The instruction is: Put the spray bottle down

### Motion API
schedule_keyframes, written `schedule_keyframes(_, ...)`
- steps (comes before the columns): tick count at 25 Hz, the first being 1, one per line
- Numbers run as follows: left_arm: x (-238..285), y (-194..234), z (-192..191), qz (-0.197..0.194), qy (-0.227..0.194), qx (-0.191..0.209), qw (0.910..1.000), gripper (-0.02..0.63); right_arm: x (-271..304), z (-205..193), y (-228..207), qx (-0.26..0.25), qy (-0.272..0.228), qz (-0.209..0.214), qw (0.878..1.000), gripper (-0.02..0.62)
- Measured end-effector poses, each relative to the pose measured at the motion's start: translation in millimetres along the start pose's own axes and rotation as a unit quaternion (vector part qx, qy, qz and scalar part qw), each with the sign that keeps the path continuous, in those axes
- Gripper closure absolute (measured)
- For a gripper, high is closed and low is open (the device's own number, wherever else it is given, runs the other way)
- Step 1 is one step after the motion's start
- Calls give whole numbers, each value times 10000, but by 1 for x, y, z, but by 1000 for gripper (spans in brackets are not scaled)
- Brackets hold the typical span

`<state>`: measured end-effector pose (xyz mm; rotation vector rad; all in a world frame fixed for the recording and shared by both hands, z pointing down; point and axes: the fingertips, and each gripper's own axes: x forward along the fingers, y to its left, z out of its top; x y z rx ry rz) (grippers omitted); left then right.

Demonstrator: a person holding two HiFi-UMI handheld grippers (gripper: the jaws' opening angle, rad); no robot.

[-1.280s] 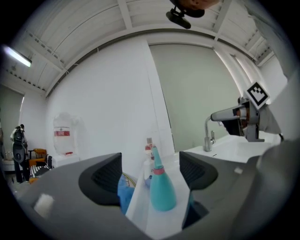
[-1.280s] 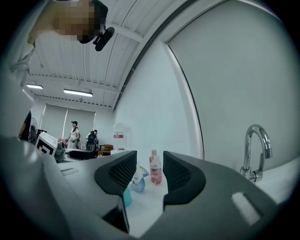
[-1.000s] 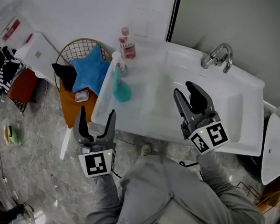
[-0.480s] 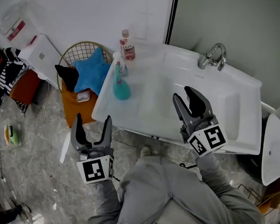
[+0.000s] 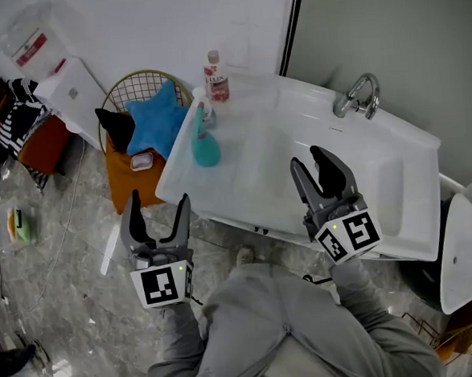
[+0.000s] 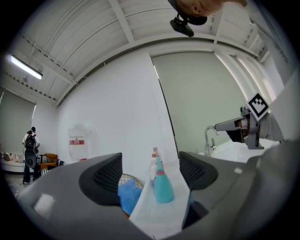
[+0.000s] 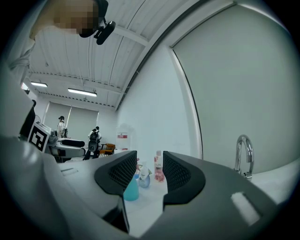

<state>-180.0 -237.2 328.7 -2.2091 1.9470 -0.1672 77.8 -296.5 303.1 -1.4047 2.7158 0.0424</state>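
The teal spray bottle (image 5: 205, 149) is standing upright on the left rim of the glossy white sink (image 5: 380, 173), ahead of both pairs of jaws and touching neither. It is showing a rounded, bulb-shaped body that is narrowing into a slim neck and nozzle.

The left gripper (image 5: 158, 208) is hovering off the sink's near-left corner, over the veined stone floor (image 5: 72, 268). Its jaws are standing wide apart with nothing between them. In the left gripper view the two dark pads are showing a fine ribbed grid texture, and the bottle is appearing beyond the gap, nearer the right-hand jaw.

The right gripper (image 5: 310, 162) is hanging over the sink's smooth basin, to the right of the bottle. Its jaws are also parted, by a narrower gap, and gripping nothing. In the right gripper view the bottle is peeking out from behind the left-hand jaw.

Beyond the spray bottle from the jaws, a small clear bottle (image 5: 203, 113) and a taller pink-labelled bottle (image 5: 215, 76) are standing on the same rim. A curved chrome faucet (image 5: 357, 96) is rising at the sink's far side, ahead of the right jaws. Left of the sink, a round wire basket (image 5: 124, 85) is holding a soft blue star-shaped cushion (image 5: 152, 117).
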Motion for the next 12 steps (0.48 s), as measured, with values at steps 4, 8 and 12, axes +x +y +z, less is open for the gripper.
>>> schedule_keyframes(4,1,-1,0,-10,-1,-10,10000,198,0,0,0,-16,-1,0,10000,423)
schedule_keyframes(8,2,-2,1,-19,5,4,10000,198,-1,1,-2,-16,-2,-7,10000,423)
schedule_keyframes(12,5,-4,0,-22,49,48,10000,198,-1,1,-5,-15,5,-17,10000,423)
